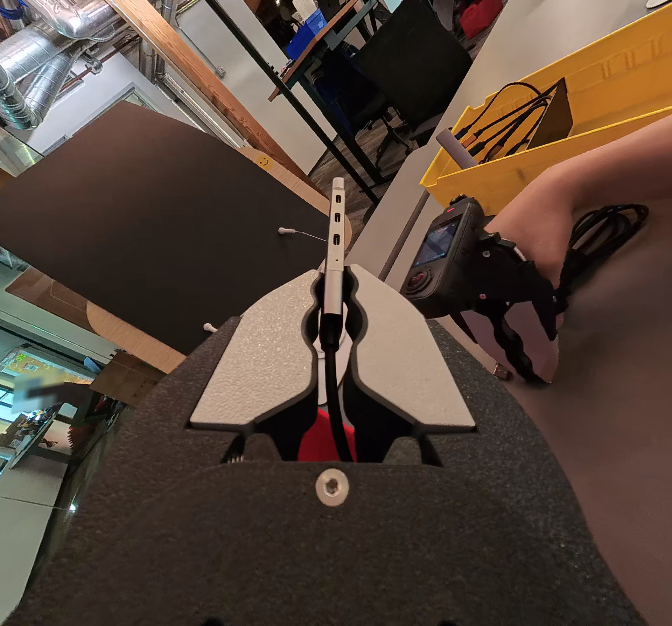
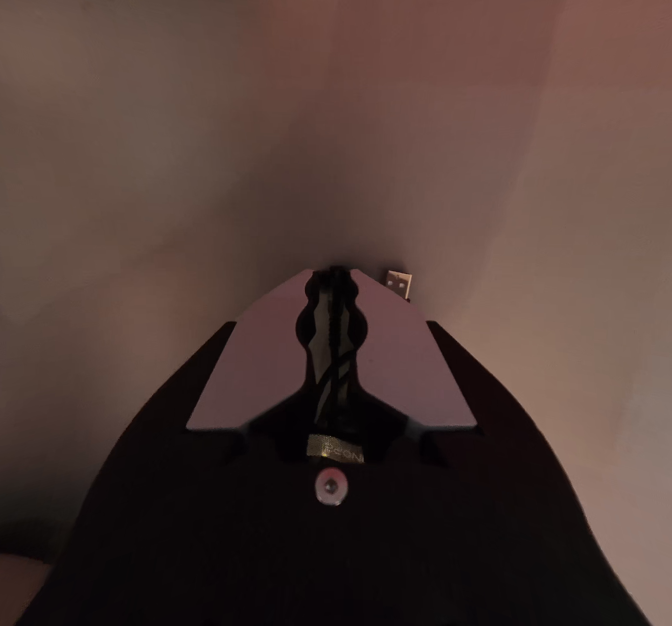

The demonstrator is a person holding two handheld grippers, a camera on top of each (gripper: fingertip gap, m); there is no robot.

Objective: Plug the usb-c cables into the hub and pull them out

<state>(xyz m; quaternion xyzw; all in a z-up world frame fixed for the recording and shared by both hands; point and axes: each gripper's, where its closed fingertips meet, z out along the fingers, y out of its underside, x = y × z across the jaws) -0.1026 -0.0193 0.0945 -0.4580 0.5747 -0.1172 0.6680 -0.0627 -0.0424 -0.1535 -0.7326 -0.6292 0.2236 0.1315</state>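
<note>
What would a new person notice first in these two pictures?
First, the silver hub, clamped upright in the left claw, with its row of ports empty. To its right, the right claw points down at the grey table, shut on a black cable; a metal USB plug lies beside it. Behind stands a yellow bin of cables.

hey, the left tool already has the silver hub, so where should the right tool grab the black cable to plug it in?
Probably by the cable's rigid plug end, pinched across its flat sides with the tip left free. The hub stands upright in the left tool, three empty slots along one narrow edge, so come at that edge. The right tool is shut on the cable, low at the table.
</note>
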